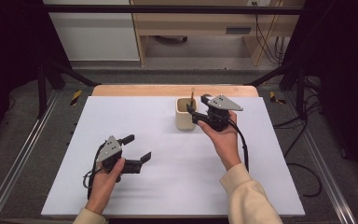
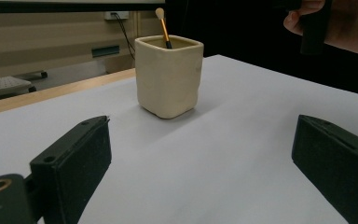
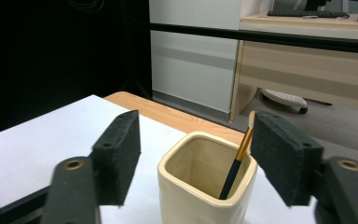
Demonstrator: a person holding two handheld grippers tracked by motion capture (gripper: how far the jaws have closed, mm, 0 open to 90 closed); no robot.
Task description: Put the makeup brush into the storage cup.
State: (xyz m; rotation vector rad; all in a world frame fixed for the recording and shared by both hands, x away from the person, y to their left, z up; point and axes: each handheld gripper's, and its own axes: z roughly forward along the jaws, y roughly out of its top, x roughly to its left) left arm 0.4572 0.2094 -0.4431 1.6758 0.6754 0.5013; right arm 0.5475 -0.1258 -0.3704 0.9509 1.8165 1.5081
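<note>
As seen from the high view, step: brush [image 1: 192,96] standing in the cream cup [image 1: 185,113], so drop-off judged done, release stage.
High view, right tongs [image 1: 193,115]: open, just beside the cup on its right, gripping nothing.
High view, left tongs [image 1: 137,147]: open and empty, low over the white counter [image 1: 168,177], well apart from the cup.
High view, edges: cup near the far side of the counter, close to the wooden strip [image 1: 168,89]; broad bare sheet toward the person.
Left gripper view, thing: cup [image 2: 168,77] upright on the counter [image 2: 242,116], brush [image 2: 162,28] leaning against the far rim, pale tip poking above it.
Left gripper view, tongs [image 2: 200,158]: spread wide, nothing between.
Left gripper view, room: flat sheet free all the way to the cup; right hand [image 2: 349,28] high at the upper right.
Right gripper view, tongs [image 3: 193,126]: parted over the cup [image 3: 205,196], one jaw on each side of the opening, right jaw close beside the brush [image 3: 237,163] tip; contact hard to judge, no pinch.
Right gripper view, thing: brush propped in the corner of the cup, handle end down.
Next move, judged: lift straight up and back toward the person, keeping the right jaw off the brush tip and the rim.
Risk, judged: sideways drag likely to tip the brush or nudge the cup toward the far edge.
</note>
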